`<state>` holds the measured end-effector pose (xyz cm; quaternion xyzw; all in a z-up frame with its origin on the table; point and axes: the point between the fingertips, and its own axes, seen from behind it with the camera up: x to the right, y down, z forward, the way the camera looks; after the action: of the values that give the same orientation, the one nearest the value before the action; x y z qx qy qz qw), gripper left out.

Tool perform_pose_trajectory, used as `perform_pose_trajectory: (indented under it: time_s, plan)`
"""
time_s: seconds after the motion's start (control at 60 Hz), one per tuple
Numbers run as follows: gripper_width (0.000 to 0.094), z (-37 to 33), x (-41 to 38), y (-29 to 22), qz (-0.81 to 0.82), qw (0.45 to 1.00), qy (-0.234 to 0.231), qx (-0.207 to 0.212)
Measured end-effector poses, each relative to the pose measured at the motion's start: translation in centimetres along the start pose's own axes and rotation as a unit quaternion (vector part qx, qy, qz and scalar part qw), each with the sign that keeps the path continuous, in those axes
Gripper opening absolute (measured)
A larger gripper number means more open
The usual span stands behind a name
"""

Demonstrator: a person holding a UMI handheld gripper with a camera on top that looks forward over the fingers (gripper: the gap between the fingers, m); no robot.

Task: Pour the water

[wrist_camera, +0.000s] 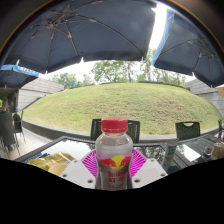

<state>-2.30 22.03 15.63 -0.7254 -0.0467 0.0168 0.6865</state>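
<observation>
Gripper point(113, 168) with pink pads point(90, 163) at both sides of a plastic bottle point(113, 158); fingers closed on it, both pads pressing against the bottle's sides. Bottle upright between the fingers, very near, with a red cap point(114, 125) on top, clear body and a red label point(113, 175) lower down. Under and beyond the bottle, a glass patio table point(60, 152), with reflections of the sky in its top. At the far side of the table, dark chairs: one point(100, 128) just behind the bottle, one point(188, 130) more to the right, one point(8, 130) at the left. Above, large dark blue parasols point(80, 35) covering the table area. Far beyond, a green lawn point(130, 105) rising as a low mound, with trees point(115, 70) behind it and bright sky. At the left, far, a pale building wall point(38, 88).
</observation>
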Motion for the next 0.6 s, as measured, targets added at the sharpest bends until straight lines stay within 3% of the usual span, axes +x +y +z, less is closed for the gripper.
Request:
perform_pose_trajectory:
  time_s: [0.117, 0.2, 0.217, 0.25, 0.383, 0.5, 0.567, 0.6]
  plan:
    - [0.0350, 0.8, 3.3, 4.1, 0.029, 0.999, 0.015, -0.026]
    - [0.0366, 0.8, 4.0, 6.6, 0.049, 0.998, 0.000, -0.048]
    - [0.0363, 1.0, 4.2, 5.7, 0.050, 0.998, -0.003, -0.023]
    - [0.0364, 1.2, 3.5, 5.7, 0.044, 0.999, -0.006, -0.020]
    - [0.0383, 0.8, 3.0, 6.0, 0.004, 0.999, -0.010, -0.030]
    - [0.0558, 0.1, 3.4, 7.0, 0.004, 0.997, -0.013, -0.076]
    - [0.0811, -0.8, 2.6, 7.3, 0.018, 0.994, -0.029, -0.100]
    - [0.0846, -2.7, 2.7, 6.7, 0.025, 0.994, -0.037, -0.099]
